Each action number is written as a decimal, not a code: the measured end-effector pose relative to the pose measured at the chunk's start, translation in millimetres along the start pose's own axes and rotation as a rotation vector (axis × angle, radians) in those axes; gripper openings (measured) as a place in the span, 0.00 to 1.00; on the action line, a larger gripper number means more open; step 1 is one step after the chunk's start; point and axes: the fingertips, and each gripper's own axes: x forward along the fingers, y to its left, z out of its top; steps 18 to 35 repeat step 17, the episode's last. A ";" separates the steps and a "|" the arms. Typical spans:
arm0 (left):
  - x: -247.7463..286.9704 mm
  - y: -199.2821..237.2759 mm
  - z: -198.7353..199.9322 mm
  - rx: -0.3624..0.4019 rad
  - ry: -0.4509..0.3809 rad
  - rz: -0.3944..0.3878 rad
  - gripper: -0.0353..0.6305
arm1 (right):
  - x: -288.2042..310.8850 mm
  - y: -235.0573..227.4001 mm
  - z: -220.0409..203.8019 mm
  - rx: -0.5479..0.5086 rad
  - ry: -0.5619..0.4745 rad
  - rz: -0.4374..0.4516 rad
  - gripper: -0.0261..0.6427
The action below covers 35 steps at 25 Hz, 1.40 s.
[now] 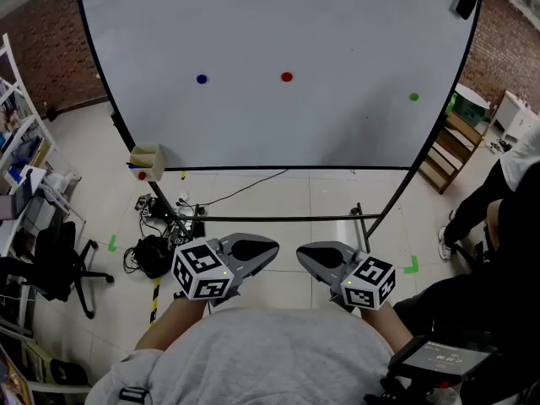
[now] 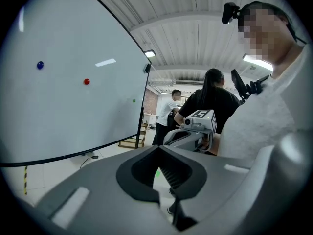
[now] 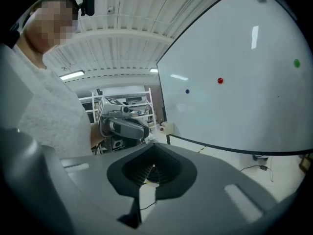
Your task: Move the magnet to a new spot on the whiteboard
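The whiteboard point(image 1: 278, 24) stands ahead with three round magnets on it: a blue magnet point(image 1: 201, 79), a red magnet point(image 1: 287, 77) and a green magnet point(image 1: 413, 97). Both grippers are held low near my torso, far below the board. My left gripper point(image 1: 270, 248) is shut with nothing in it, and so is my right gripper point(image 1: 302, 253). In the left gripper view the shut left gripper point(image 2: 157, 150) points past the board, where the blue magnet point(image 2: 40, 65) and red magnet point(image 2: 86, 82) show. The right gripper view shows the shut right gripper point(image 3: 154, 147), the red magnet point(image 3: 220, 81) and the green magnet point(image 3: 296, 62).
A black eraser point(image 1: 464, 2) sits at the board's top right corner. A small box point(image 1: 147, 162) hangs at its lower left. Cables point(image 1: 156, 251) and the board's stand bar point(image 1: 278, 218) lie on the floor ahead. An office chair point(image 1: 59, 260) is left, wooden steps point(image 1: 443, 154) and a person point(image 1: 506, 192) right.
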 end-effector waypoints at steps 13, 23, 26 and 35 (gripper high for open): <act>-18.5 -15.6 -24.1 -0.014 0.024 -0.003 0.03 | -7.7 25.2 -16.4 0.025 0.017 -0.019 0.04; -23.4 -13.6 -5.3 -0.002 0.018 -0.005 0.03 | -8.9 23.1 0.4 0.019 0.020 -0.026 0.04; -23.4 -13.6 -5.3 -0.002 0.018 -0.005 0.03 | -8.9 23.1 0.4 0.019 0.020 -0.026 0.04; -23.4 -13.6 -5.3 -0.002 0.018 -0.005 0.03 | -8.9 23.1 0.4 0.019 0.020 -0.026 0.04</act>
